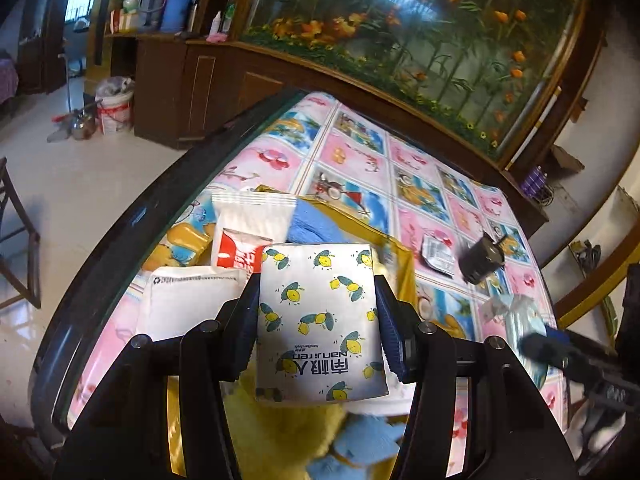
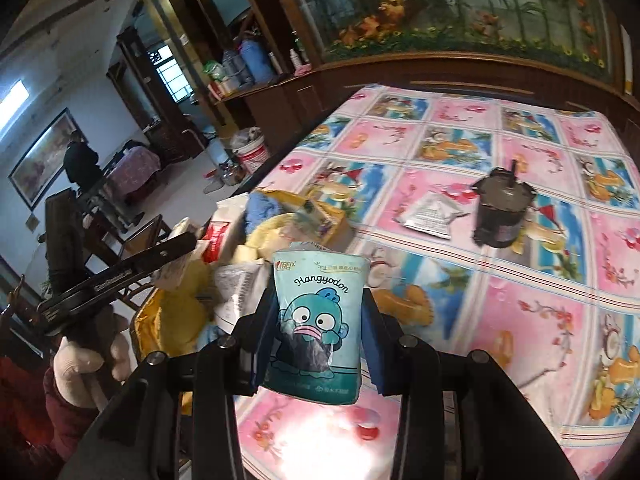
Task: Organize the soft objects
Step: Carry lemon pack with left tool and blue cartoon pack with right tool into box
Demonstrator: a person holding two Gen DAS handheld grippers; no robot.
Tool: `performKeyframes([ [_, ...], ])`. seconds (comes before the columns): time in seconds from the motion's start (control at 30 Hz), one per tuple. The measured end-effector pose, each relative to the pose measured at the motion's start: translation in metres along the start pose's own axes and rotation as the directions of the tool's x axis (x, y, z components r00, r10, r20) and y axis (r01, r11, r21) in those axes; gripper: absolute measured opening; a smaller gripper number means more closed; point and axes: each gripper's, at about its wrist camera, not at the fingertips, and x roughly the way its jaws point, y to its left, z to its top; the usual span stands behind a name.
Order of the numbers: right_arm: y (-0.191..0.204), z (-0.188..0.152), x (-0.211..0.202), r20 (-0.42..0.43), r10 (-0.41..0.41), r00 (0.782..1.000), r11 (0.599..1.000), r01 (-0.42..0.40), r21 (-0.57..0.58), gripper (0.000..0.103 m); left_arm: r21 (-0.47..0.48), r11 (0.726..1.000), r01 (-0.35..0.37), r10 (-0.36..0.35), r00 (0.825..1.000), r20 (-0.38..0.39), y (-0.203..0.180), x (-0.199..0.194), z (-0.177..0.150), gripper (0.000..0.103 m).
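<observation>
The yellow box [image 1: 394, 258] is the landmark here. It sits on the bench [image 2: 520, 280] near its left edge, already heaped with soft things, and both tools hang just above and to the near side of it.

The left tool [image 1: 318, 320] is clamped on a lemon-print tissue pack [image 1: 320, 320], pads pressed against its two long sides, so the pack's long axis runs straight ahead along the fingers toward the box. This tool looks the nearer of the two, directly over the heap.

The right tool [image 2: 318, 328] grips a teal cartoon tissue pack [image 2: 318, 320], jaws narrower. That pack stands on end between the pads, right of the box over bare bench cloth.

Both packs are glossy plastic film over squashy paper, rectangular with rounded, puffed faces. The teal one is crumpled at its top seam. In the box lie a white pack with red print [image 1: 250, 228], a plain white pack [image 1: 192, 300], blue fleecy cloth [image 1: 316, 224] and yellow plush [image 1: 280, 436]. Right of the box stand a dark rigid jar [image 2: 502, 212] and a flat foil sachet [image 2: 432, 212].
</observation>
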Motion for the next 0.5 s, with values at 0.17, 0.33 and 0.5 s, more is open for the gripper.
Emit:
performKeyframes([
  [0.17, 0.04, 0.005, 0.041, -0.062, 0.082, 0.995, 0.996, -0.084, -0.043, 0.039, -0.067, 0.998, 0.019, -0.023, 0.997, -0.068, 0.023, 0.031, 0.017, 0.053],
  [0.33, 0.072, -0.002, 0.075, -0.136, 0.124, 0.983, 0.987, -0.136, -0.088, 0.039, -0.11, 0.992, 0.066, -0.076, 0.993, -0.094, 0.029, 0.046, 0.025, 0.056],
  [0.5, 0.079, -0.006, 0.098, -0.183, 0.132, 0.974, 0.985, -0.149, -0.083, 0.039, -0.094, 0.991, 0.094, -0.098, 0.994, -0.044, 0.025, 0.029, 0.029, 0.059],
])
